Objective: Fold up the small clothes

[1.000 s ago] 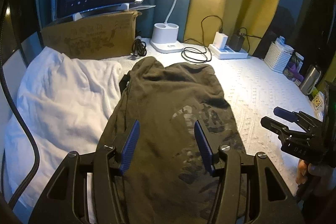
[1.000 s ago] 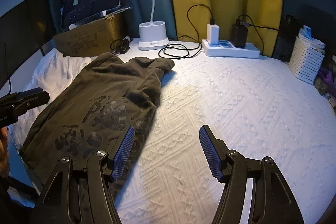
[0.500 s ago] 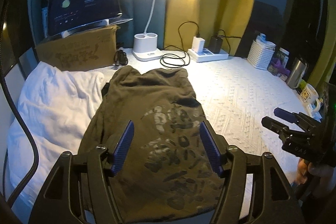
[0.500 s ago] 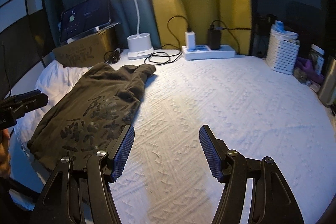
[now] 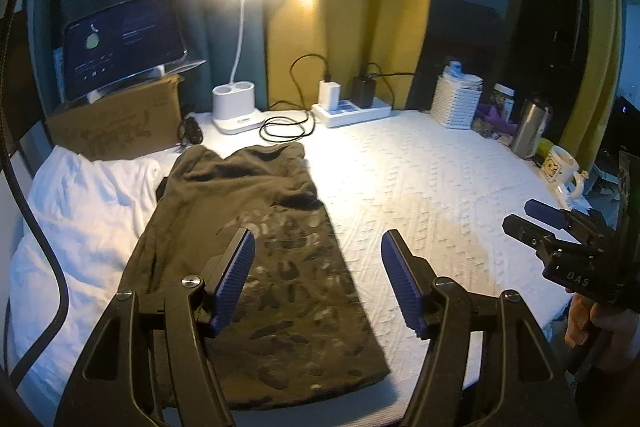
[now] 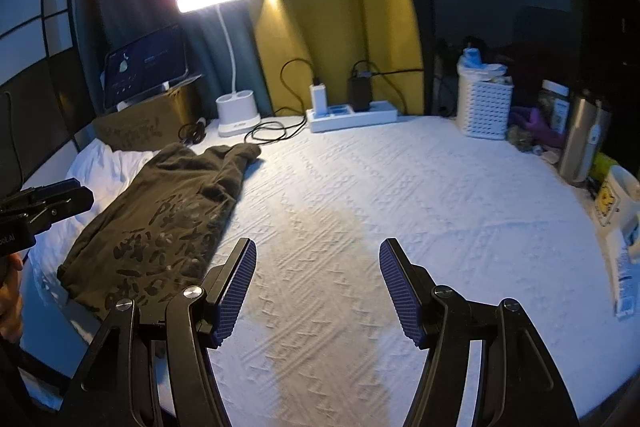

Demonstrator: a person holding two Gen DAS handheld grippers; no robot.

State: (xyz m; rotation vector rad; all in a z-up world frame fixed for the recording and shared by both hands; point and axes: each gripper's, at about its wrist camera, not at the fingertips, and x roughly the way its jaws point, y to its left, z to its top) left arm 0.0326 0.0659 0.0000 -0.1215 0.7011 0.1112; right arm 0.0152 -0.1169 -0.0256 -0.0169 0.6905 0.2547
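A dark olive T-shirt (image 5: pixel 256 247) with a worn print lies folded lengthwise in a long strip on the white textured bedspread (image 5: pixel 420 195), partly over a white garment (image 5: pixel 84 211) at the left. My left gripper (image 5: pixel 318 279) hovers open above the shirt's right edge, holding nothing. In the right wrist view the same T-shirt (image 6: pixel 168 223) lies at the left. My right gripper (image 6: pixel 318 283) is open over the bare bedspread (image 6: pixel 380 187), apart from the shirt. Each gripper shows at the edge of the other's view: the right gripper (image 5: pixel 536 217), the left gripper (image 6: pixel 48 203).
At the back stand a lit desk lamp (image 5: pixel 240 107), a tablet (image 5: pixel 124 43) on a cardboard box (image 5: pixel 120 123), a power strip (image 5: pixel 352 109) with chargers and coiled cables. A white basket (image 5: pixel 456 103), a steel flask (image 5: pixel 530 127) and a mug (image 5: pixel 560 169) line the right side.
Both grippers have pulled back and risen, so the shirt and bed look smaller and farther. The left gripper's jaws stand wider than a second ago. The shirt lies unmoved.
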